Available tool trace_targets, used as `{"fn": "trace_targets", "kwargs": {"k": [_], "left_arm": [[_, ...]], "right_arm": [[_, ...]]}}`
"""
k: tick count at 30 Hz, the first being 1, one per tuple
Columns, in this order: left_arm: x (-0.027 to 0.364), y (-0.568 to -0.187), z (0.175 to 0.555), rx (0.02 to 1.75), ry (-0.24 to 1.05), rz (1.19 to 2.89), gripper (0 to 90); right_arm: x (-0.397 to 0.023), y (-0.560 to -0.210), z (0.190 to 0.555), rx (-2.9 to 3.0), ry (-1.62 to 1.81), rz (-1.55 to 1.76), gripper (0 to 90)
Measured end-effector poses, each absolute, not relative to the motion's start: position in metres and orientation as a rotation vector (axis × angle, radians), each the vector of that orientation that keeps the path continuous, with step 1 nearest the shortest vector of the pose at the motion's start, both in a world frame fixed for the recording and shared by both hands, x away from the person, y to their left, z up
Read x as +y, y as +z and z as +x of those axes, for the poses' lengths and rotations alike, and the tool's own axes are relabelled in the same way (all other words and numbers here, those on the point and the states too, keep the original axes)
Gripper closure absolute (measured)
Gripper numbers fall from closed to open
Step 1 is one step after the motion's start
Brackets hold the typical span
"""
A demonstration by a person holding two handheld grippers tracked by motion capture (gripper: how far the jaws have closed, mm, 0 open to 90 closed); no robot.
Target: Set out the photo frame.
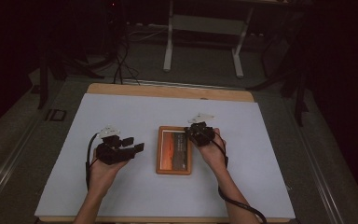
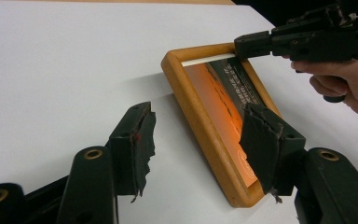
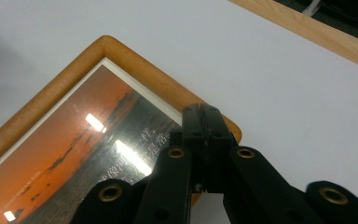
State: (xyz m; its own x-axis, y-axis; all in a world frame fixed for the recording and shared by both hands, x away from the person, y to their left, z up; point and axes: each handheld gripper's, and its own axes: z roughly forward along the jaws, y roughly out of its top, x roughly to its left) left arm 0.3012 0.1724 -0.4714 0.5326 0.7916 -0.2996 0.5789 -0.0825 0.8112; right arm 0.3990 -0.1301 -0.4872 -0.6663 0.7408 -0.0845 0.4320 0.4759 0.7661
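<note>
My right gripper [image 3: 204,122] is clenched shut, empty, tips at the frame's [image 1: 174,150] far right corner. Left gripper [image 2: 198,140] gapes open beside the frame, gripping nothing. Frame lies flat mid-table [image 1: 121,112].

From my remote station I saw a table [image 1: 168,91] w/ a pale wood top, its far edge showing as a bare strip. A white sheet [image 1: 121,121] covered nearly all of it, flat and smooth, reaching approx. to the near edge. One thing lay directly on the sheet: a picture frame [image 1: 174,150], wooden, orange-brown w/ rounded corners, lying flat, face up, near the middle, long sides running away from me. Behind its glass was an orange sunset print w/ a dark band of small text on the right part. The table stood on a grey floor [image 1: 205,60], w/ cables trailing beyond its far-left corner.
</note>
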Motion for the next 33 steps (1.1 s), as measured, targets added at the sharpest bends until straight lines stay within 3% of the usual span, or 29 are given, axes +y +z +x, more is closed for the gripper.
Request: {"fn": "trace_targets", "kwargs": {"k": [33], "left_arm": [[0.167, -0.473, 0.301, 1.138, 0.258, 1.791, 44.0]], "right_arm": [[-0.150, -0.506, 0.411, 2.296, 1.051, 1.142, 90.0]]}}
